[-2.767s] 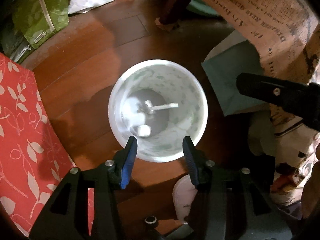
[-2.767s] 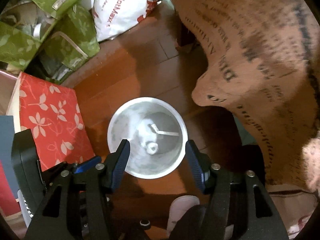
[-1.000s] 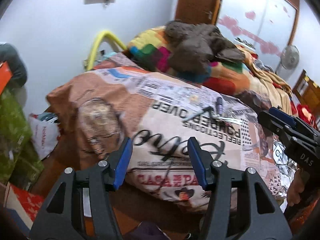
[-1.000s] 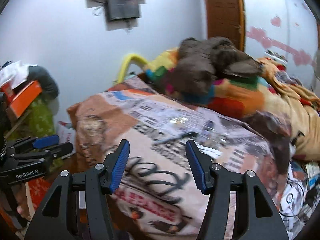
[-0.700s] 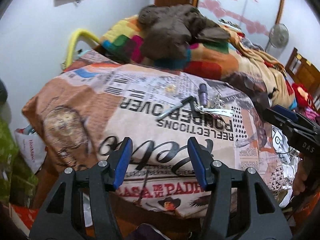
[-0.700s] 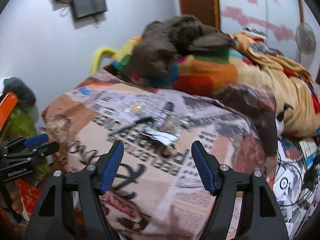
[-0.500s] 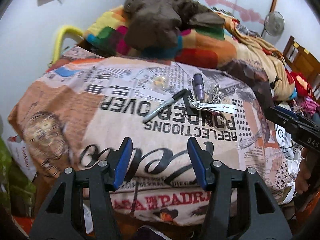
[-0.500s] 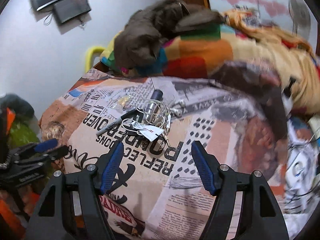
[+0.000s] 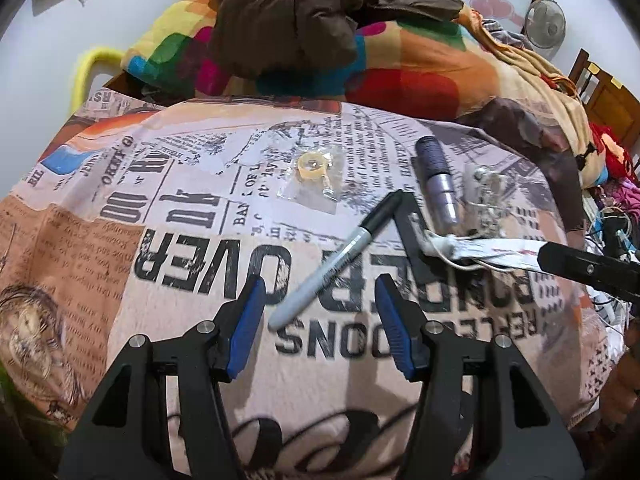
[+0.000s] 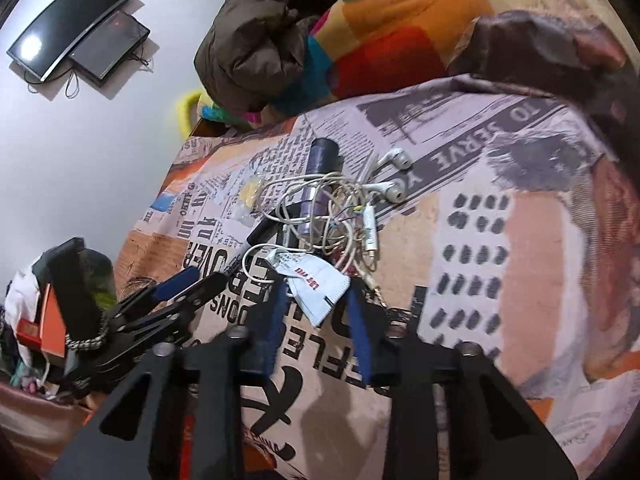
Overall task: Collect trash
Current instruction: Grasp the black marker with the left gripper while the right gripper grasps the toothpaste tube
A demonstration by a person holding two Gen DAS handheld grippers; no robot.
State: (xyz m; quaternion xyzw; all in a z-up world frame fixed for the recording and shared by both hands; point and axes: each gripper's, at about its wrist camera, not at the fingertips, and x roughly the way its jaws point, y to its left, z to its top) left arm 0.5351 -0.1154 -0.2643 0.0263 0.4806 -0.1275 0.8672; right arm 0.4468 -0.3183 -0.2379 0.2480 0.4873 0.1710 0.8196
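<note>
A white wrapper with red print (image 10: 316, 292) lies on the newspaper-print bedcover (image 10: 472, 264). My right gripper (image 10: 316, 294) has its jaws closing on the wrapper, and the blue pads touch its two edges. Just beyond it lie tangled white earphones (image 10: 348, 208), a purple cylinder (image 10: 320, 160) and a black-capped marker (image 9: 336, 260). My left gripper (image 9: 320, 312) hangs open just above the marker's grey end, holding nothing. A clear bag with a yellow ring (image 9: 312, 176) lies farther back. In the left wrist view the wrapper (image 9: 496, 248) runs under a black finger (image 9: 580, 266) of the right gripper.
A brown jacket (image 9: 288, 20) lies on a multicoloured blanket (image 9: 400, 76) at the back of the bed. A fan (image 9: 544, 20) and a wooden chair (image 9: 608, 92) stand at the right. Two dark screens (image 10: 76, 24) hang on the white wall.
Both grippers have left the white bin on the floor and come down close over the bed. The right jaws widened, then narrowed onto the white wrapper. The left jaws kept their width.
</note>
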